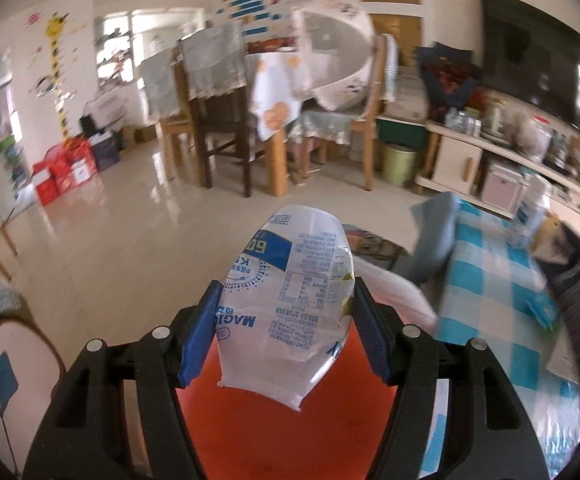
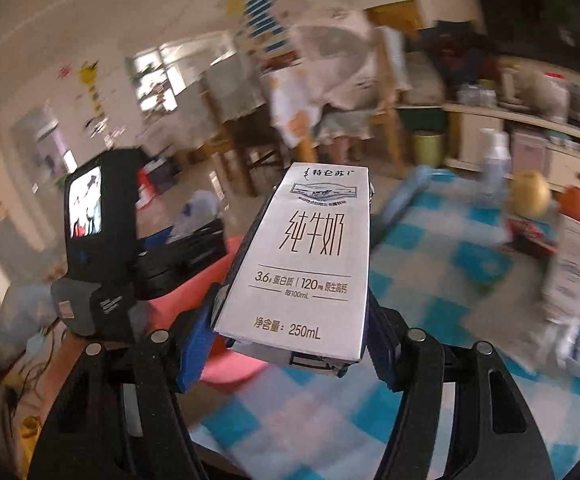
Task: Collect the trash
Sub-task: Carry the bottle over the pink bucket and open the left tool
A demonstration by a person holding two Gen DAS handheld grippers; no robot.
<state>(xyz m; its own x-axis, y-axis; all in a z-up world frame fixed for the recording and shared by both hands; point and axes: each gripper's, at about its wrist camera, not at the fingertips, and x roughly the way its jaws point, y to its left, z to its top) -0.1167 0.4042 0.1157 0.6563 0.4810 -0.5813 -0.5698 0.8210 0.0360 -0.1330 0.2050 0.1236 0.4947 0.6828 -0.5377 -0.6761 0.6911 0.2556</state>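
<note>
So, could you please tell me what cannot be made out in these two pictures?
- Right wrist view: the things on the checked tablecloth are smeared by motion blur.
- Left wrist view: the red surface below the milk pouch is cut off by the gripper body.
- Right wrist view: the milk carton hides its own underside.

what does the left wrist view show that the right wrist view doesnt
Only the left wrist view: the left gripper shut on a clear printed plastic wrapper, above an orange surface.
Only the right wrist view: the right gripper shut on a milk carton, and a yellow fruit.
Both: the blue checked tablecloth, the green bin.
</note>
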